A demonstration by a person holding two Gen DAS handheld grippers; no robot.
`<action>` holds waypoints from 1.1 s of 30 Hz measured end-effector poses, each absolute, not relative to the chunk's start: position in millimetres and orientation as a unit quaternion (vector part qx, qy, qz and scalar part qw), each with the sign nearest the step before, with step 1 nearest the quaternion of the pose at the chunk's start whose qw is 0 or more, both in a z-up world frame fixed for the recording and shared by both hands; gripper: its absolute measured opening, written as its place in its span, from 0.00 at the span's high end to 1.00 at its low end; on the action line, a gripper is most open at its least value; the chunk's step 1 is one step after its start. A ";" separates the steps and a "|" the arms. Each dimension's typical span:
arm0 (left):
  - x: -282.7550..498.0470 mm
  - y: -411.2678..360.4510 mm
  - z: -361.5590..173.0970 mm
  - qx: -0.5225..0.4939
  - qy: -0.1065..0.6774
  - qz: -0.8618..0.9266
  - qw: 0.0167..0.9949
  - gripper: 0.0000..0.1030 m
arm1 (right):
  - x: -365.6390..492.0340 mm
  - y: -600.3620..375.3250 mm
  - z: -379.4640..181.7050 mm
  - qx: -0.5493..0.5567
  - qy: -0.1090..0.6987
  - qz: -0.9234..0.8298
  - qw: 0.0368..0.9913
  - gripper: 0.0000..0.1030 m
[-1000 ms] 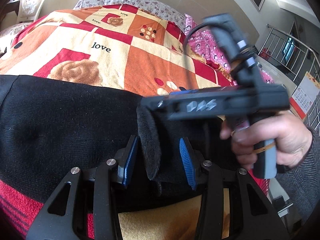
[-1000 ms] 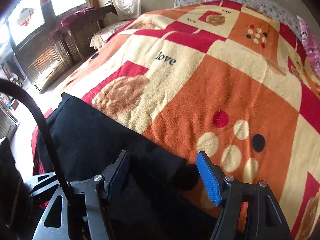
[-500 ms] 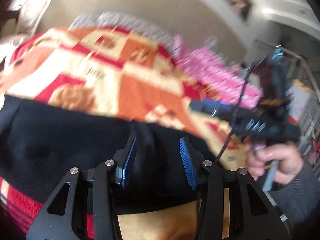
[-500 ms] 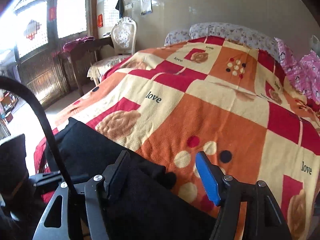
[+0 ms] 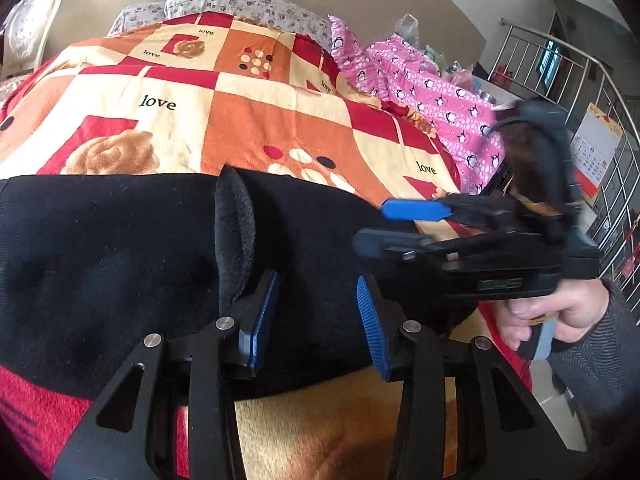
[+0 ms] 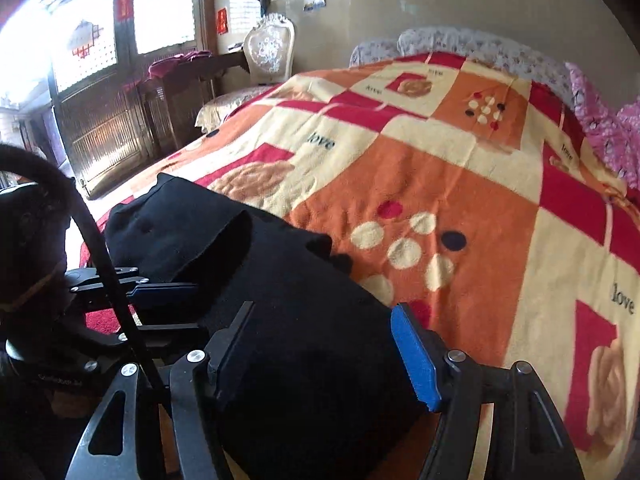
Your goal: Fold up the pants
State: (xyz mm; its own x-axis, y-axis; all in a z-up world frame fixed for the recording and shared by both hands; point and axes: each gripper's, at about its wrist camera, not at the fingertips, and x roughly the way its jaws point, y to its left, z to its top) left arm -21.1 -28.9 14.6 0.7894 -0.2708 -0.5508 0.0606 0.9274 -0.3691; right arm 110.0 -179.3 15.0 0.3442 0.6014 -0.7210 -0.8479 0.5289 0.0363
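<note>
A: Where are the pants (image 5: 120, 264)?

B: Spread black and flat along the near edge of the bed (image 5: 248, 120), long axis running side to side across both views. One raised flap of cloth (image 5: 234, 236) stands up near the middle, a fold ridge or hem; I can't tell which.

A: And the fingers?

B: The left gripper (image 5: 316, 320) has its blue pads parted, nothing pinched between them. It sits over the near edge of the pants, with the flap just off its left pad. The right gripper (image 6: 328, 360) is likewise spread wide and released, black cloth lying under the gap but not clamped (from the left camera its fingers (image 5: 416, 210) hover over the right end of the pants).

A: So what does the next move hinge on?

B: My guess: the cloth lies straight ahead of and under both pairs of fingers, so each hand only needs to close on the near edge. The left is nearer the flap, the right nearer the pants' right end. The blanket (image 6: 460, 184) beyond is where a fold would land.
</note>
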 end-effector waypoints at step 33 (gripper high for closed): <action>26.2 -20.5 21.6 -0.172 0.344 -0.060 0.921 0.59 | 62.7 -216.2 -8.3 -0.159 0.304 0.424 0.838 0.24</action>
